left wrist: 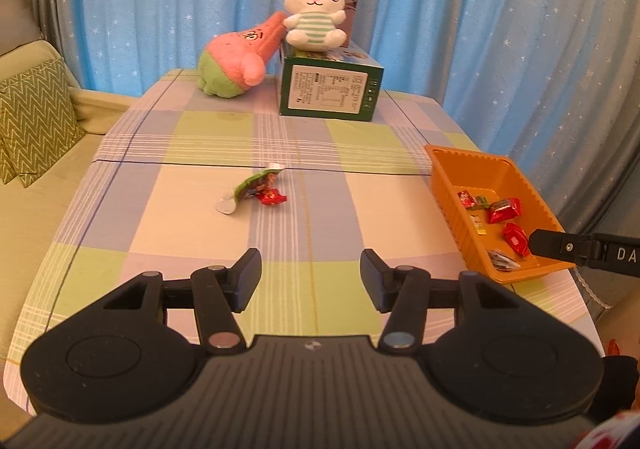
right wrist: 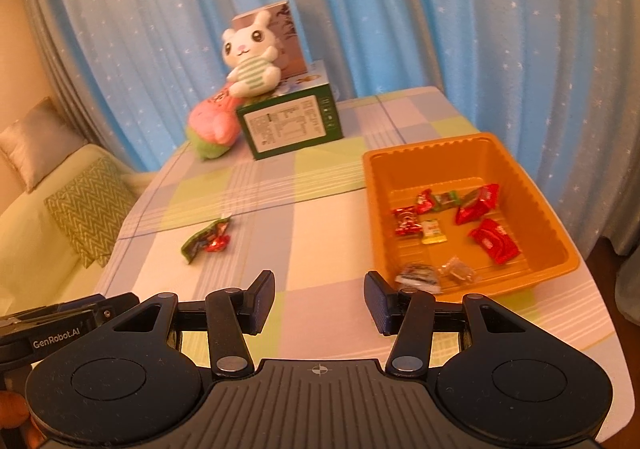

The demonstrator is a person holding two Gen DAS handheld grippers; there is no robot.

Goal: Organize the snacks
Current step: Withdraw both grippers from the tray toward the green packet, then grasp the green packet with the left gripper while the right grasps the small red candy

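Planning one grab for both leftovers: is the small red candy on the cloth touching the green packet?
Touching. In the left wrist view the red candy lies against the green packet with no cloth showing between; the right wrist view agrees.

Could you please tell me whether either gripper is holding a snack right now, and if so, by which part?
Nothing is held: the left gripper and the right gripper are both open and empty above the checked tablecloth.

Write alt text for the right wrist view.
Open right tongs hover empty over a checked tablecloth, beside an orange tray holding wrapped snacks. Two snacks lie loose mid-table; plush toys and a green box stand at the far edge.
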